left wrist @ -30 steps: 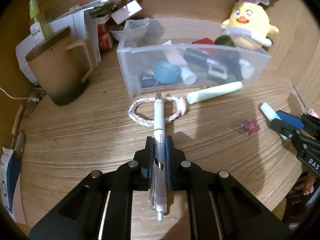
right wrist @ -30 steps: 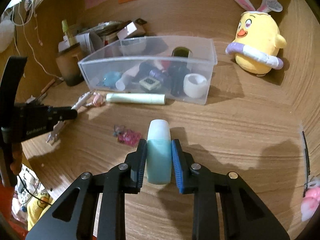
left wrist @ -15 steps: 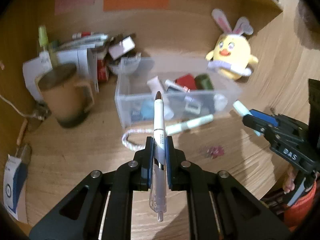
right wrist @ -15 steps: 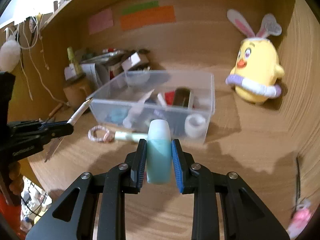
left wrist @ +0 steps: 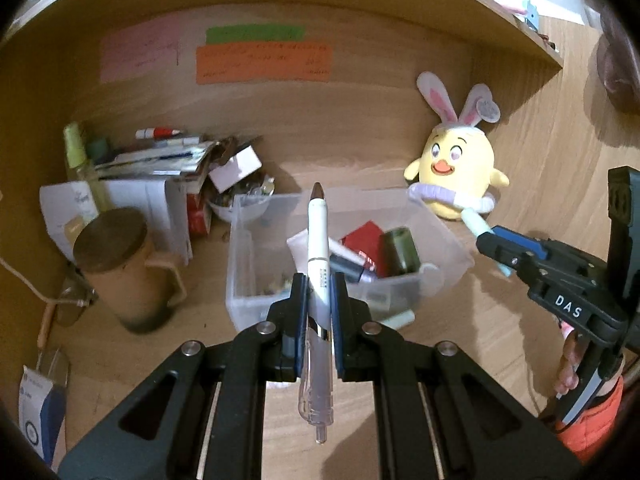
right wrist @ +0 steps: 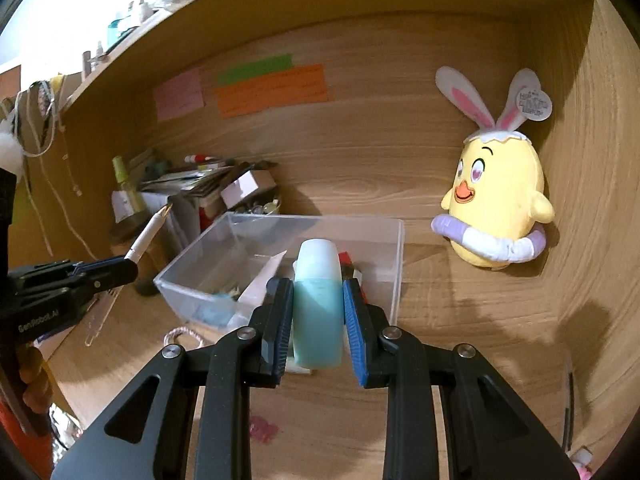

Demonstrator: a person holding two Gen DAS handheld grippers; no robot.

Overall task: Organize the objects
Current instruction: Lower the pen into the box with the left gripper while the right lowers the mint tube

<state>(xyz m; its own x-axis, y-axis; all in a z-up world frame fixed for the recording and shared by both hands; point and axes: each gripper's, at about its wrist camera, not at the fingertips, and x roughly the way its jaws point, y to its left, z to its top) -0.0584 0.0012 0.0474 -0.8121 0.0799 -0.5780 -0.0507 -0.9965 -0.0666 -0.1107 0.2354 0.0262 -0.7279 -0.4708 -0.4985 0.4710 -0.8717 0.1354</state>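
Left claw (left wrist: 317, 300) clamped; right claw (right wrist: 318, 304) clamped, both raised.

The wooden surface (right wrist: 480, 344) sat within a wood-grain alcove. Its back wall (right wrist: 380, 152) carried pink (right wrist: 179, 95), green (right wrist: 255, 68) and orange (right wrist: 271, 90) paper notes. A shelf (left wrist: 460, 4) ran overhead. Lighting was warm and dim.

Storage bin (left wrist: 448, 256) sits mid-desk (left wrist: 500, 332), holding assorted small items. Lidded mug (left wrist: 120, 276) stands left of the bin; plush chick (left wrist: 456, 176) behind its right corner, against the back wall. Stacked papers (left wrist: 152, 160) lie behind the mug. Braided cord loop (right wrist: 180, 336) lies before the bin.
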